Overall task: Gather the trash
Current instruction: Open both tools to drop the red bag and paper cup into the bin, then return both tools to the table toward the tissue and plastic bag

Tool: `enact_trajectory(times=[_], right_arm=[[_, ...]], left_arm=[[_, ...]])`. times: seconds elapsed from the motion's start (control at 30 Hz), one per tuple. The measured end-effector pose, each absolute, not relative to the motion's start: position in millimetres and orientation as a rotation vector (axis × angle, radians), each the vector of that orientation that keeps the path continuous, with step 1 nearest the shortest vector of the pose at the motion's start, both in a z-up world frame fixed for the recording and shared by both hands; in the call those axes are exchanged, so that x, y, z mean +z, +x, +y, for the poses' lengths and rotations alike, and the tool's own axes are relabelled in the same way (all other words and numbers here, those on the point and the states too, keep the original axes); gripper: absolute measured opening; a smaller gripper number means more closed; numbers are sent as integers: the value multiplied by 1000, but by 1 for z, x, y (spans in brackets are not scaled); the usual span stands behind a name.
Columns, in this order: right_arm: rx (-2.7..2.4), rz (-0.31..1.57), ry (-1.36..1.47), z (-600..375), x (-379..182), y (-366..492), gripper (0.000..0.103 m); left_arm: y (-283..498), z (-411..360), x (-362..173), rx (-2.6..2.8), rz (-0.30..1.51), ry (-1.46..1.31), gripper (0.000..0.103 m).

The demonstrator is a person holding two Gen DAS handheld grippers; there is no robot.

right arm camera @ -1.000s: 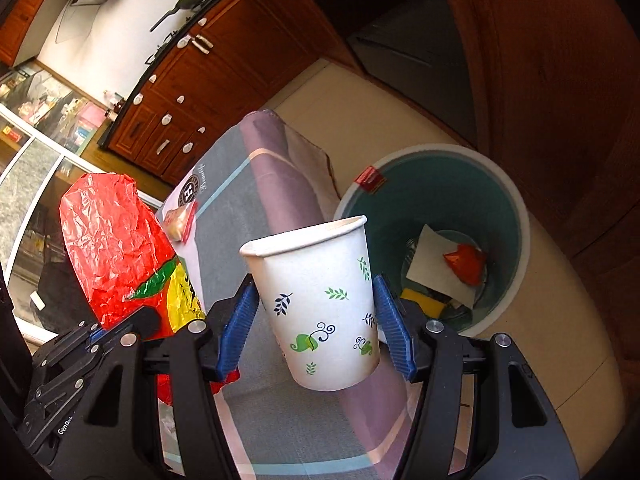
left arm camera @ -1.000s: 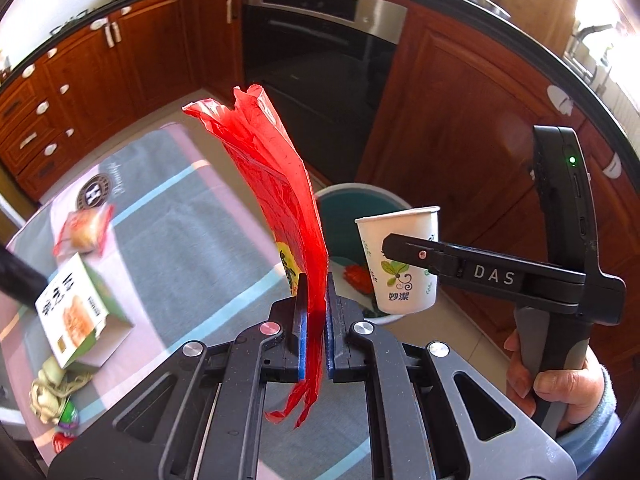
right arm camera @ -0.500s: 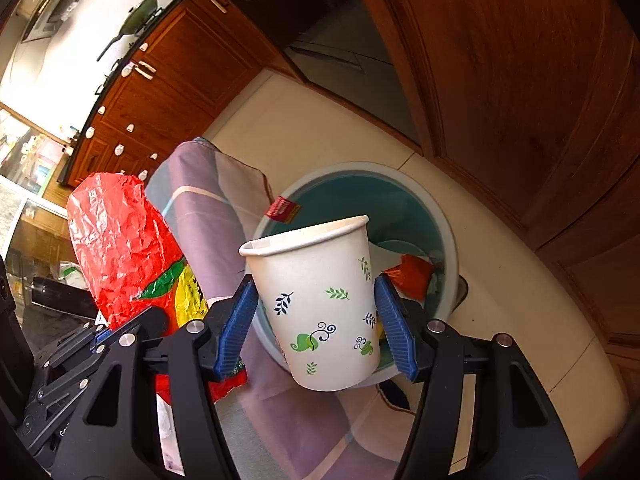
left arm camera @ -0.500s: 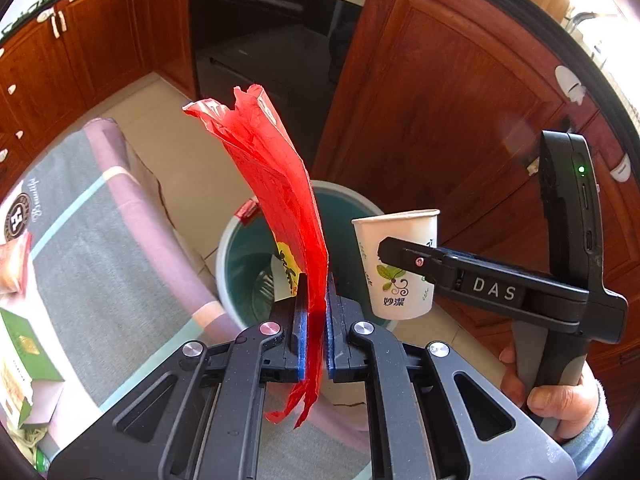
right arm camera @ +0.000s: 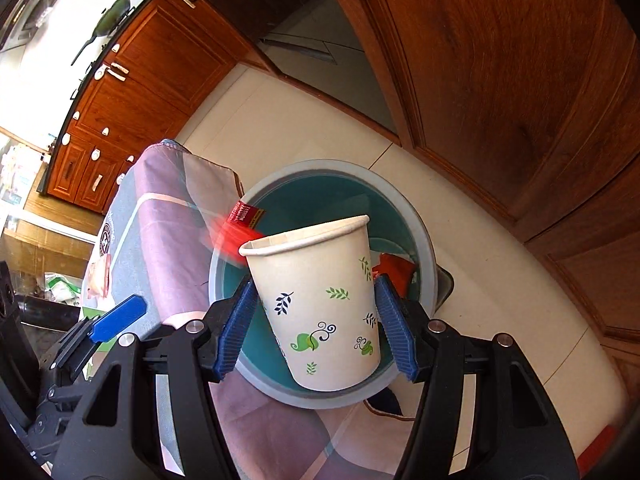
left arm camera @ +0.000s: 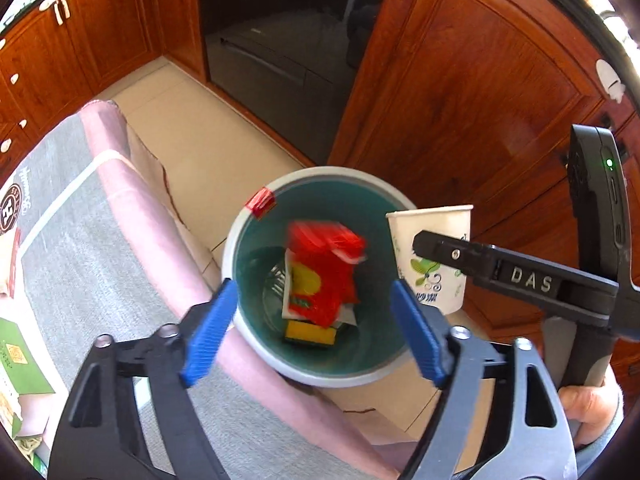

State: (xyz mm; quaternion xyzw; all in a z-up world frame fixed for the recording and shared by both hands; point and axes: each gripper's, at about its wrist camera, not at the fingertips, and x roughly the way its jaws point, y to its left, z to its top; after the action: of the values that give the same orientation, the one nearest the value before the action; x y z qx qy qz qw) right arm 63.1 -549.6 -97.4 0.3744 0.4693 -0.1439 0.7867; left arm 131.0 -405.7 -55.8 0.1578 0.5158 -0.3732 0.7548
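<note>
Above the teal trash bin (left arm camera: 308,376): left gripper (left arm camera: 316,326) spread wide and empty, red snack wrapper (left arm camera: 322,276) blurred mid-drop inside the rim, over other scraps. Beside it, right gripper (right arm camera: 316,322) clamped on the paper cup (right arm camera: 320,304), poised over the bin, not yet released. Back on the bench (left arm camera: 80,264), green box (left arm camera: 18,364) and more litter uncollected; probably about halfway.

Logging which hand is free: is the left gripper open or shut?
Open. The left gripper has its blue pads spread wide, nothing between them; the red wrapper is in the bin.

Red wrapper (left arm camera: 322,270) motion-blurred (bin (left arm camera: 236,240) floor partly hidden)
</note>
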Motion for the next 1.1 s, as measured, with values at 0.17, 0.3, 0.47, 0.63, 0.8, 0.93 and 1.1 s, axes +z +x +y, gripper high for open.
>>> enact_trajectory(times=[0.17,0.3,0.47,0.63,0.8,0.93,1.1], right_arm=[[-304,1028,805,-544,-102,68,62],[-306,1043,814,-539,-102,72,81],[-334,1064,840,-532,-103,72,88],[-341,1092,835,-521,-104,71,88],[-327,1103,819,-505,-100,70,88],[-308,1103,800,-490,-93,70,88],[-280,1103,774,-467,-83,70,88]], left_arm=[[128,-389,-56,-797,1122,352,96],[132,-379,-56,-792,1141,335,97],[128,-367,-52,-787,1147,320,98],[128,-356,-53,-779,1155,303,98],[125,-344,-48,-769,1148,291,99],[120,-324,-41,-752,1135,270,99],[113,-297,-33,-724,1129,241,99]])
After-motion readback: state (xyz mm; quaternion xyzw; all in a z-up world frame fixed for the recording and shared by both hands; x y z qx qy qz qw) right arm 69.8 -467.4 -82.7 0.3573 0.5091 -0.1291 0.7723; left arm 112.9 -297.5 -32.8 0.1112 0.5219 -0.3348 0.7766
